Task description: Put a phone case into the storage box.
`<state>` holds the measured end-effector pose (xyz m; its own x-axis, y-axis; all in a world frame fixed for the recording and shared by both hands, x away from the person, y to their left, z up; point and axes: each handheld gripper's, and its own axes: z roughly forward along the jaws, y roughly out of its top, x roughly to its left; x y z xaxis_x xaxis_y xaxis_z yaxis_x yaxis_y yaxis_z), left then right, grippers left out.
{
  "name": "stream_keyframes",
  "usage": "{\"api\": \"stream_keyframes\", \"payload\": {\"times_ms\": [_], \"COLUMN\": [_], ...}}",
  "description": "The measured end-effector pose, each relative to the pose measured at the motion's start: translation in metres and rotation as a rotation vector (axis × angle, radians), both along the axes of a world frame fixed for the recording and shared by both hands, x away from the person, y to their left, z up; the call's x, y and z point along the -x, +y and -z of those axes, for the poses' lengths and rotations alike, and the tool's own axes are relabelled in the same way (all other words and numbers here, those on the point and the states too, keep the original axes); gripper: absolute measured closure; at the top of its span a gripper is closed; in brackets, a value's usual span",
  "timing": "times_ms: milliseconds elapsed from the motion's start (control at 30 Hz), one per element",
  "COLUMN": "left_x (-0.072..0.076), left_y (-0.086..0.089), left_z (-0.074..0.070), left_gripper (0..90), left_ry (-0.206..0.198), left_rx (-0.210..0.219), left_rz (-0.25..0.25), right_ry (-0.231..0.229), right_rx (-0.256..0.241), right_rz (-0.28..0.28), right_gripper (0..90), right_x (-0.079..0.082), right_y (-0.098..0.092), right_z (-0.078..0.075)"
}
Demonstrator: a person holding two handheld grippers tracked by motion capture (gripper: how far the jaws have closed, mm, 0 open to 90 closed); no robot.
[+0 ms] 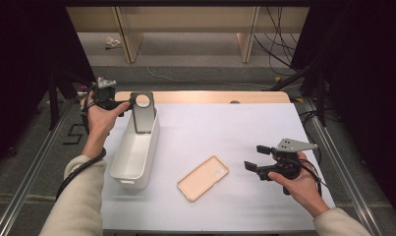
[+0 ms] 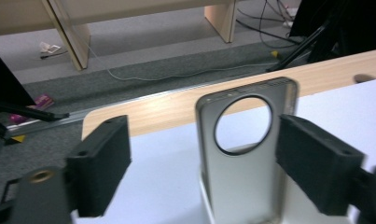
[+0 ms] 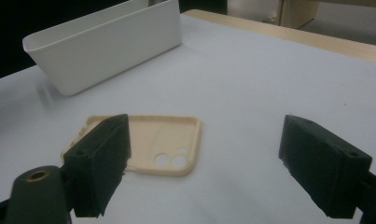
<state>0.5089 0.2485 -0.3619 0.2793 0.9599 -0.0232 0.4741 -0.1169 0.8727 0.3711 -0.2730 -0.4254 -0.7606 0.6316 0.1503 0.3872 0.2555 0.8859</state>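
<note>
The left tool [image 1: 128, 102], jaws spread wide, flanks a grey phone case [image 1: 143, 113] leaning upright in the white bin [image 1: 131, 160] near the surface's far left corner. The right tool [image 1: 257, 157] hangs open and empty near the right edge, beside a beige phone case [image 1: 203, 177] lying flat toward the near edge.

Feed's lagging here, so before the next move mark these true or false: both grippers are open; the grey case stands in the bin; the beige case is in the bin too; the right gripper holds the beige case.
Both the left gripper and right gripper are open: true.
The grey case stands in the white bin: true.
The beige case is in the bin: false, it lies on the table.
The right gripper holds the beige case: false, nothing is between its jaws.
</note>
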Motion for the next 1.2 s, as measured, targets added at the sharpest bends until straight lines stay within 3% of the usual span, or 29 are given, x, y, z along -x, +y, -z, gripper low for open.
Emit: {"api": "stream_keyframes", "payload": {"times_ms": [167, 500, 633, 733, 933, 1033, 1200], "left_x": [0.023, 0.081, 0.101, 0.115, 0.145, 0.153, 0.167], "left_y": [-0.008, -0.038, -0.054, -0.067, -0.094, -0.098, -0.097], "left_z": [-0.007, -0.013, -0.014, -0.008, 0.005, 0.011, 0.022], "left_gripper": [0.2, 0.0, 0.6, 3.3, 7.8, 8.2, 7.5], "left_ry": [-0.015, -0.105, -0.127, -0.129, -0.161, -0.179, -0.167], "left_rx": [0.014, 0.020, 0.054, 0.088, 0.088, 0.094, 0.096], "left_rz": [0.057, 0.176, 0.237, 0.282, 0.372, 0.391, 0.387], "right_ry": [0.003, 0.010, 0.009, 0.009, 0.007, 0.003, 0.000], "right_rx": [0.006, 0.014, 0.017, 0.015, 0.015, 0.014, 0.013], "right_rz": [0.000, 0.000, -0.001, -0.001, -0.006, -0.010, -0.013], "right_gripper": [17.4, 17.4, 17.3, 17.3, 17.3, 17.3, 17.3], "right_x": [0.000, 0.000, 0.000, 0.000, 0.000, 0.000, 0.000], "right_y": [0.001, 0.002, 0.003, 0.002, 0.002, 0.003, 0.003], "right_z": [0.000, 0.001, 0.001, 0.001, 0.001, 0.000, 0.000]}}
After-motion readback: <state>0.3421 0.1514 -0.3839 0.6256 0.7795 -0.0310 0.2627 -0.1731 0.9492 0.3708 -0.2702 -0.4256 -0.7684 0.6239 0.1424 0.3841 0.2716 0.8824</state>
